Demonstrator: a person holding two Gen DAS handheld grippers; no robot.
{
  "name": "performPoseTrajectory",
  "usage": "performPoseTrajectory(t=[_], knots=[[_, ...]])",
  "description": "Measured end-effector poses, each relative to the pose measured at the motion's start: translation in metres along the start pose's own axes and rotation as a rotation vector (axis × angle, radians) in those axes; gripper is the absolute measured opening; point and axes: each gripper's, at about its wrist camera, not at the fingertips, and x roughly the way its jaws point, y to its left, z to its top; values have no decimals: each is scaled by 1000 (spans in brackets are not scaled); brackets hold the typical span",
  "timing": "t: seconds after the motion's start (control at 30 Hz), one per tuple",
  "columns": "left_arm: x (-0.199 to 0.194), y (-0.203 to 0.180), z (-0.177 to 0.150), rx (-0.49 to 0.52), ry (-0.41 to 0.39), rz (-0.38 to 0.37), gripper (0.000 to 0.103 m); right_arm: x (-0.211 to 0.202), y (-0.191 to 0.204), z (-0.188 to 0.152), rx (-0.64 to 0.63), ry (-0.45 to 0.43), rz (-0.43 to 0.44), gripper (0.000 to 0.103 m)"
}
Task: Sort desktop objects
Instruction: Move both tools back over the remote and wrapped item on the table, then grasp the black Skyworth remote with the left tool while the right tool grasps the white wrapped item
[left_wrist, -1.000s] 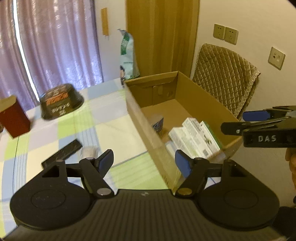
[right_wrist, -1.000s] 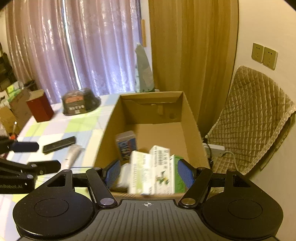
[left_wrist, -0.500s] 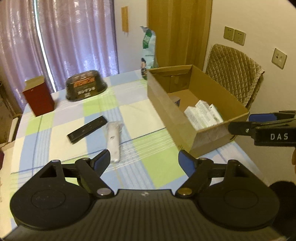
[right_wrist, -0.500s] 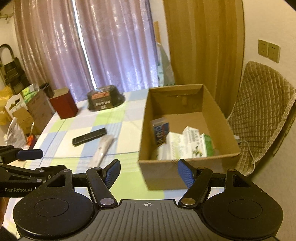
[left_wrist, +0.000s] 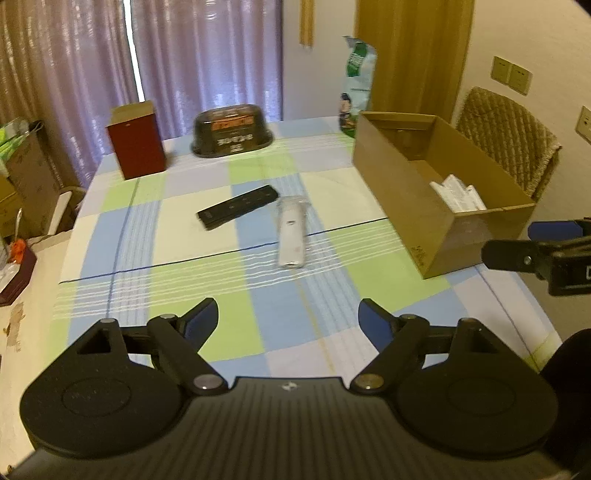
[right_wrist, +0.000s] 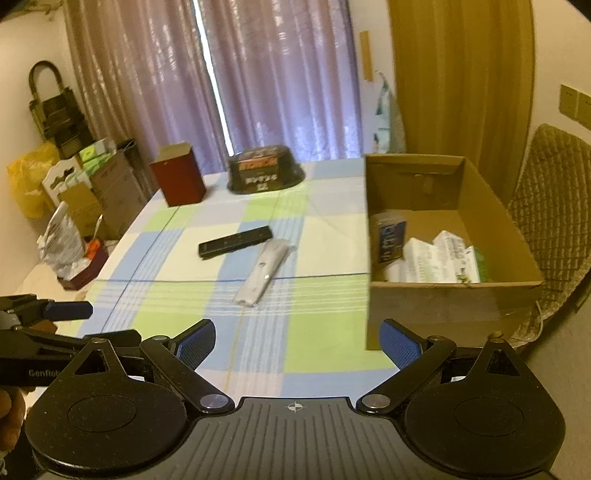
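Observation:
A black remote (left_wrist: 237, 207) (right_wrist: 235, 242) and a white remote in clear wrap (left_wrist: 291, 231) (right_wrist: 263, 272) lie side by side mid-table on the checked cloth. An open cardboard box (left_wrist: 400, 192) (right_wrist: 413, 310) stands at the table's right edge, holding white-and-green packets (right_wrist: 439, 260) and a blue-labelled pack (right_wrist: 388, 236). My left gripper (left_wrist: 288, 323) hovers open and empty over the near part of the table. Open and empty too, my right gripper (right_wrist: 297, 341) is held above the near edge, left of the box.
At the far end of the table stand a dark red box (left_wrist: 136, 142), a black lidded bowl (left_wrist: 232, 131) and a green-and-white bag (left_wrist: 356, 81). A quilted chair (right_wrist: 554, 206) is right of the box. Cartons and bags (right_wrist: 74, 184) crowd the floor at left.
Both grippers have drawn back from over the cardboard box toward the near edge of the table. The whole table and both remotes have come into view.

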Motion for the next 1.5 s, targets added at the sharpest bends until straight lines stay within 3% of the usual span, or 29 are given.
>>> performPoseTrajectory(t=[0.57,0.97,1.43,1.5], knots=[[10,38,-6,-40,19,15,96,32,32,-6,-25,52,33,98],[52,67,12,-1,37,11,96,82,48,1,-26,75,41,97],[156,105,62,216,28,2,92,193,40,22,1,55,30,97],[175,105,67,263,32,-13,91,206,36,26,8,47,23,89]])
